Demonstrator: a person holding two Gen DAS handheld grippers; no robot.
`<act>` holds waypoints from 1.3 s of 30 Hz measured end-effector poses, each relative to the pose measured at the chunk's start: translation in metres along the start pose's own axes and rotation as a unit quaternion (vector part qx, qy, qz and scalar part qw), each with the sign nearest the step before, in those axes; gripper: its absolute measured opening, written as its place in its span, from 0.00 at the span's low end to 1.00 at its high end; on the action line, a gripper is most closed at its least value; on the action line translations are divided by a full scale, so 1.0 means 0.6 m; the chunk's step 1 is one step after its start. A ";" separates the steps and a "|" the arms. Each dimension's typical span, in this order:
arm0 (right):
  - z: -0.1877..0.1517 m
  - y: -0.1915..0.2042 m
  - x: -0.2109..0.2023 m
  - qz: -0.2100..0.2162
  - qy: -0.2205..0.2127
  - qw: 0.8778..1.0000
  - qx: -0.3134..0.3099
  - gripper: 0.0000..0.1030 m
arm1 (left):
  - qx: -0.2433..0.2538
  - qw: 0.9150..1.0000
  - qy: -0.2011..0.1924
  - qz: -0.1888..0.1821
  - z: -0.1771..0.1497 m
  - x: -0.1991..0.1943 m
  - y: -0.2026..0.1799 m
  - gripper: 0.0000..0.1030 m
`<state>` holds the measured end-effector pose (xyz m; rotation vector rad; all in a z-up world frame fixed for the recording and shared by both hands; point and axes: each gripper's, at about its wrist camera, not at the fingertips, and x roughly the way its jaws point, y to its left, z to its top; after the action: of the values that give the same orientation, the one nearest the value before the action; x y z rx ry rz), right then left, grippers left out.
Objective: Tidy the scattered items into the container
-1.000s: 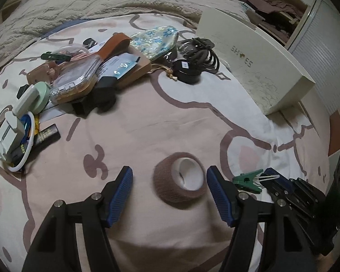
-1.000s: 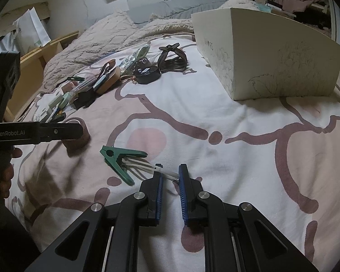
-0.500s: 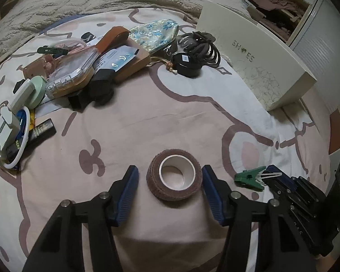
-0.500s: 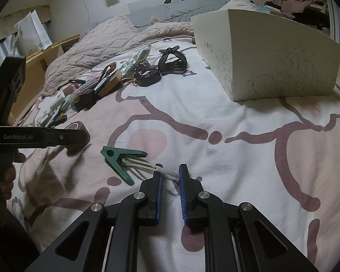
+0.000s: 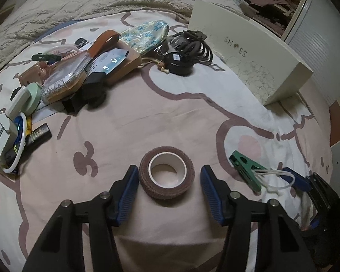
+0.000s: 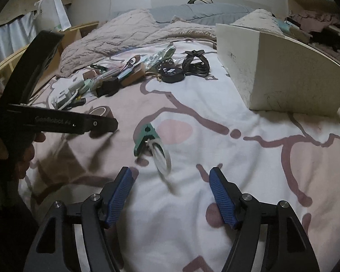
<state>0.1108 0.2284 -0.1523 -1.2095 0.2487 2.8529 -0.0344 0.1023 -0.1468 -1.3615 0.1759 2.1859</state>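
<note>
Left gripper (image 5: 169, 183): spread wide in the left wrist view, grasping nothing; its blue pads (image 5: 129, 189) stand either side of the tape roll, each a little apart from it.
Tape roll (image 5: 167, 175): brown with a white core, lying flat on the bed (image 5: 161, 117), well apart from the shoe box.
Green clip (image 5: 244, 170): on the bed nearer the shoe box than the tape roll is, white loop trailing from it toward the right gripper (image 5: 299, 181), whose blue tips show at the frame edge.
Shoe box (image 5: 249, 52): cream, standing on the far side of the bed.
Pile of small items (image 5: 79, 68): cases, cards and a cable, far from the shoe box across the bed.
Black cord bundle (image 5: 192, 43): just beside the shoe box.

Right gripper (image 6: 171, 190): in the right wrist view, released and wide, holding nothing.
Green clip (image 6: 146, 137): lies beyond the pads (image 6: 222, 195), clear of them; its white loop looks blurred.
Left gripper arm (image 6: 56, 122): black, held by a hand (image 6: 15, 156), farther from the shoe box (image 6: 281, 77) than the clip, partly hiding the tape roll (image 6: 102, 112).
</note>
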 end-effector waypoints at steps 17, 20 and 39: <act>0.038 -0.001 0.038 -0.043 0.026 0.999 0.004 0.69 | -0.010 1.000 -0.013 0.014 -0.011 -0.002 0.008 0.52; 0.041 -0.013 0.037 -0.069 0.024 0.997 -0.001 0.69 | -0.012 1.000 -0.019 0.021 -0.014 -0.002 0.007 0.54; 0.014 -0.019 -0.018 -0.027 -0.006 1.000 0.015 0.62 | -0.024 1.000 -0.008 0.013 -0.023 0.016 -0.007 0.99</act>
<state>0.1132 0.2413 -0.1405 -1.1753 0.2534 2.8000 -0.0245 0.1040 -0.1612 -1.3755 0.1367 2.2341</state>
